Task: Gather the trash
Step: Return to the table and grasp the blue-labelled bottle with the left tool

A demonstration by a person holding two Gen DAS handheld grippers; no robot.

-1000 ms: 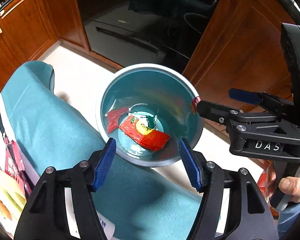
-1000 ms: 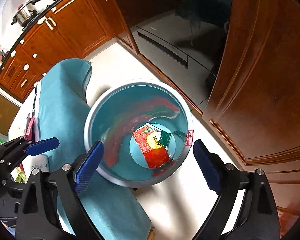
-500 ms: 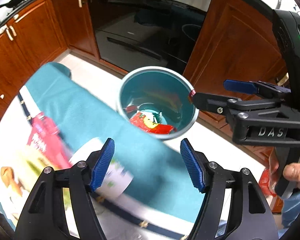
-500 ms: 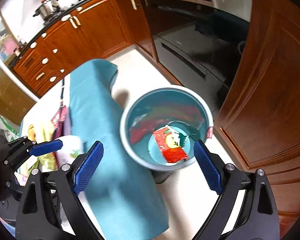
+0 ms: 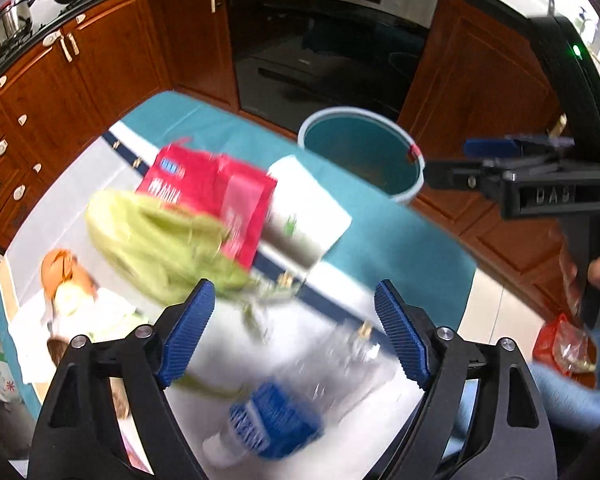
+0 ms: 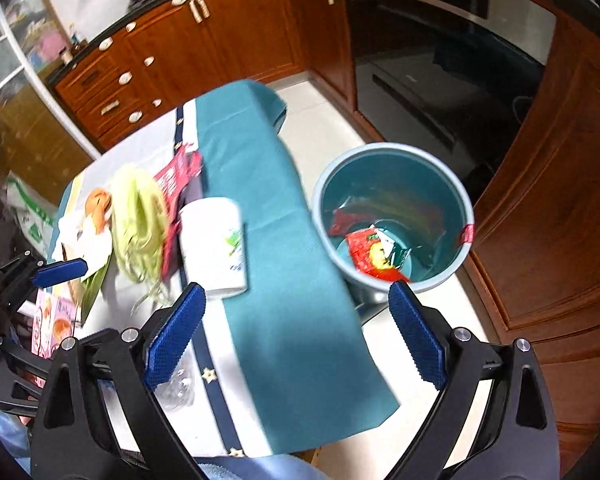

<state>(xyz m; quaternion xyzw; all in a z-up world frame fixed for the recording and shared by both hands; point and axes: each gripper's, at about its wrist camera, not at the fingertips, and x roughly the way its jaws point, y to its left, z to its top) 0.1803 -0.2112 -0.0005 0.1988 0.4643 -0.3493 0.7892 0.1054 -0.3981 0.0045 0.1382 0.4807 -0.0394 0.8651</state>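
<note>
table [image 6: 260,208] draped in smooth teal cloth with a white, star-trimmed band. round teal bin [image 6: 448,276] on the floor just beside it, a crumpled red glossy wrapper [image 6: 374,256] inside. on the table: pale green leafy vegetable [image 5: 156,240], red packet [image 5: 216,188] with unreadable white print, white paper cup [image 6: 214,244] lying on its side, clear plastic bottle [image 5: 268,412] with a blue label. "das" moulded on the right gripper [image 5: 500,160]. left gripper [image 5: 292,332] wide open, empty, now over the table rather than over the bin as a second ago. right gripper also wide open, empty.
</note>
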